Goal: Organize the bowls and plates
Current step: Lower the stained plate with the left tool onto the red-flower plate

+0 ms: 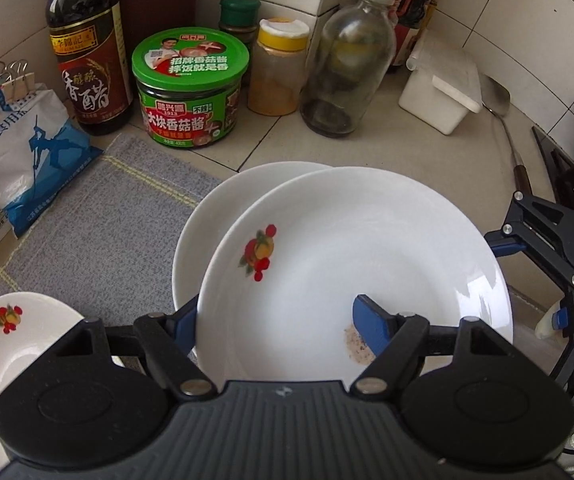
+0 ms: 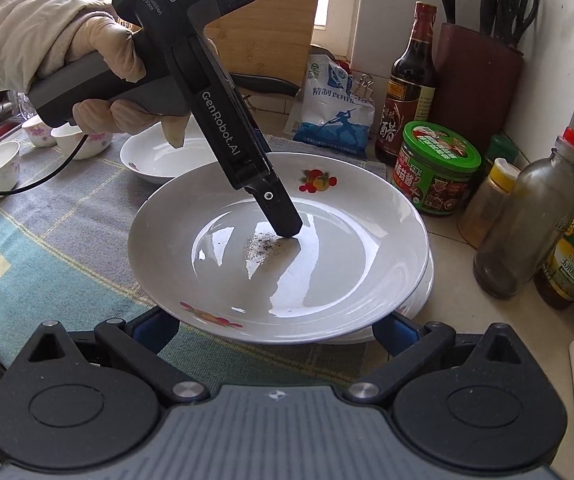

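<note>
Because the left gripper (image 1: 275, 320) clamps the top plate's (image 1: 351, 248) near rim mid-frame, it hovers over another plate (image 1: 207, 216); the right gripper's (image 2: 275, 330) grip is unclear.

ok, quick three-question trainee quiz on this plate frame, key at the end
1. True or false: the top plate is clean.
2. What shows beneath it? A) a tray B) another white plate C) a pot lid
3. Which gripper has a finger inside it?
Key: 1 false, speckled residue in its well; 2 B; 3 left gripper.
</note>
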A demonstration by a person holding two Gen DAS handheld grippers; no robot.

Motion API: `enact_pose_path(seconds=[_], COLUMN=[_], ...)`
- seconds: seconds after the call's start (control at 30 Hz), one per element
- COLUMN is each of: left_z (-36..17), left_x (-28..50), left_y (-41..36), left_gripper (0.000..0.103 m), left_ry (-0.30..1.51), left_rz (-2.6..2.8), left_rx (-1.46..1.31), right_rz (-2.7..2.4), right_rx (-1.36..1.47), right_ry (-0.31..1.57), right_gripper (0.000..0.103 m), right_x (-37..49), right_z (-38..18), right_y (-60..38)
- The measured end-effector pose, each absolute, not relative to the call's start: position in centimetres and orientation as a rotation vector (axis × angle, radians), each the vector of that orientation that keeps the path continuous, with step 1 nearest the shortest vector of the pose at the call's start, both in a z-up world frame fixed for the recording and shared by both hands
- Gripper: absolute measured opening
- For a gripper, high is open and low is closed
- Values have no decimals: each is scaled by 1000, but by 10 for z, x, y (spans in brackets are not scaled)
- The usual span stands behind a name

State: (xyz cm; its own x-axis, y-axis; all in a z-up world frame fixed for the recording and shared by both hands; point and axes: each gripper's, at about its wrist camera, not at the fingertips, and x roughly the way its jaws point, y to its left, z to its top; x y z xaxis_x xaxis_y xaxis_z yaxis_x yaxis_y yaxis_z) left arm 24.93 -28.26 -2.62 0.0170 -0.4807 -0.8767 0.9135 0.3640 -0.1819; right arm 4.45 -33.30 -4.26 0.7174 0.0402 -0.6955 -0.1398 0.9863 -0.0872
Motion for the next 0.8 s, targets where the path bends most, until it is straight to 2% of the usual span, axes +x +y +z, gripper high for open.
enact_pose_path(seconds=[0.8], left_z=[-48], left_x=[261], left_y=[-314], left_gripper=[77], left_ry=[1087], left_rz=[-1178], left_rx=[545], right_rz=[39], right_rx=[-24], right_ry=[808], right_gripper=[103], right_x=[49], right_z=[-47], right_y=[-355])
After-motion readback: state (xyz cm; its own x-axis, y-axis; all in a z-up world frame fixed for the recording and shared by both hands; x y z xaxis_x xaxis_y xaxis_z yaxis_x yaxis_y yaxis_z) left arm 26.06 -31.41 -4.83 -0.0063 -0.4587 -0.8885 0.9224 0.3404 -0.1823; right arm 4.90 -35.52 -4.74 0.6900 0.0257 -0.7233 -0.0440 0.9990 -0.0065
